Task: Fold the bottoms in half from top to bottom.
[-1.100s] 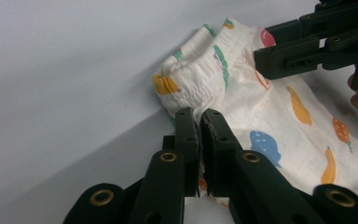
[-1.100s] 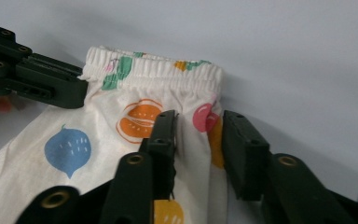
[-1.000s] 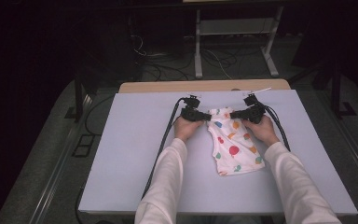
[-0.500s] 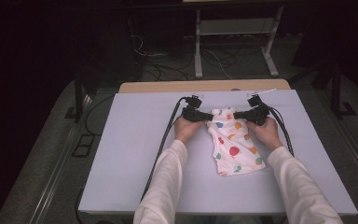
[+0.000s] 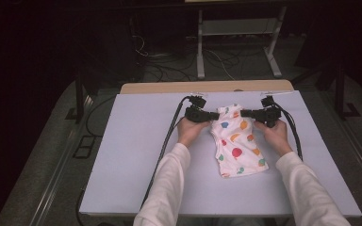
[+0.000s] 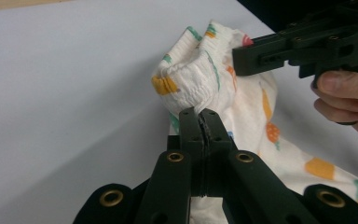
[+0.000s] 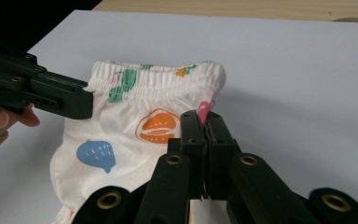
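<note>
on matte white table (image 5: 122,155), both grippers pinch soft ribbed printed shorts (image 5: 238,141).

The room is dark. A pale tabletop (image 5: 122,155) has a wooden edge (image 5: 169,87) behind. Beyond, cables (image 5: 169,61) lie on the grey floor (image 5: 42,155) near a white metal stand (image 5: 238,33).

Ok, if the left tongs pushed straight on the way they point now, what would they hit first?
The left tongs are already shut on the patterned cloth. Going straight on, they'd bunch more of it, then probably meet the right tongs just beyond, though depth is unclear.
</note>
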